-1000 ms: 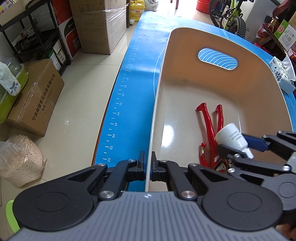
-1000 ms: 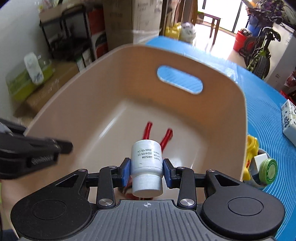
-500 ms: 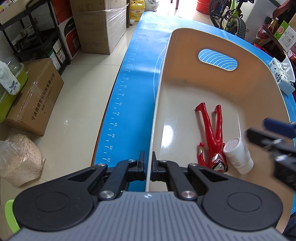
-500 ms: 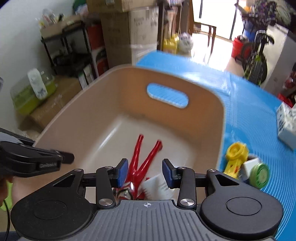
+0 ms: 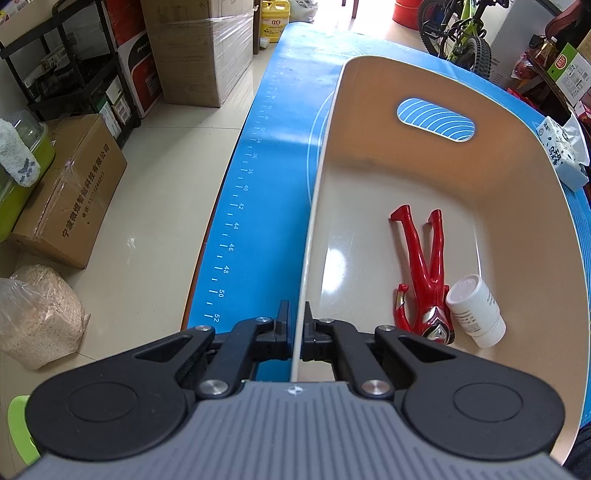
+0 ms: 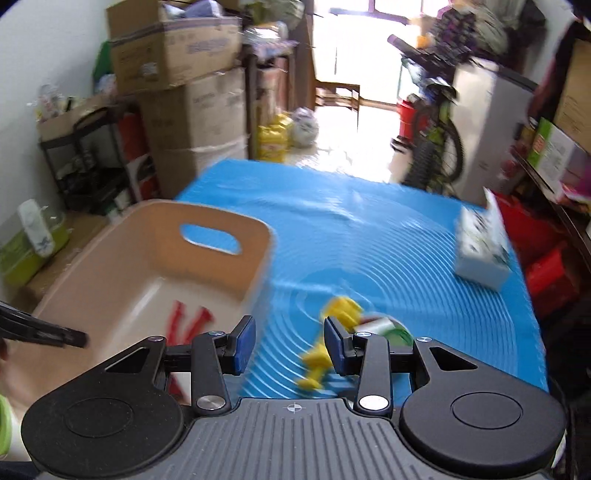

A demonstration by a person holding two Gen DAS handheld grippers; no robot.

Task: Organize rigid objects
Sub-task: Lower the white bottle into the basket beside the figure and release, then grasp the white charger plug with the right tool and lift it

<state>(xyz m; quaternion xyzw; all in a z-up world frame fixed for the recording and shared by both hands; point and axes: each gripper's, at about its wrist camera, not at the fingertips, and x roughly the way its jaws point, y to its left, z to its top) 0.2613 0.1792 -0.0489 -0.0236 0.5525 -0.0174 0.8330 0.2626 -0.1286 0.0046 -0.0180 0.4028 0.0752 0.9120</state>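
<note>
A beige bin [image 5: 546,206] stands on the blue mat. Inside lie a red toy figure [image 5: 424,273] and a white bottle [image 5: 476,310], side by side. My left gripper [image 5: 294,325] is shut on the bin's near left rim. My right gripper [image 6: 290,339] is open and empty, above the mat just right of the bin [image 6: 207,269]. In the blurred right wrist view a yellow toy [image 6: 325,350] and a green-and-white object [image 6: 384,326] lie on the mat ahead of its fingers. The red figure's legs [image 6: 188,321] show in the bin.
A white tissue box [image 6: 480,251] sits on the mat's [image 6: 369,229] far right, also in the left wrist view [image 5: 561,151]. Cardboard boxes [image 5: 62,188], a shelf, a bike [image 5: 461,33] and a sack [image 5: 37,314] stand on the floor around the table.
My right gripper let go of the white bottle, which now lies in the bin by the red figure. It then swung out right over the mat. The left gripper kept still.
</note>
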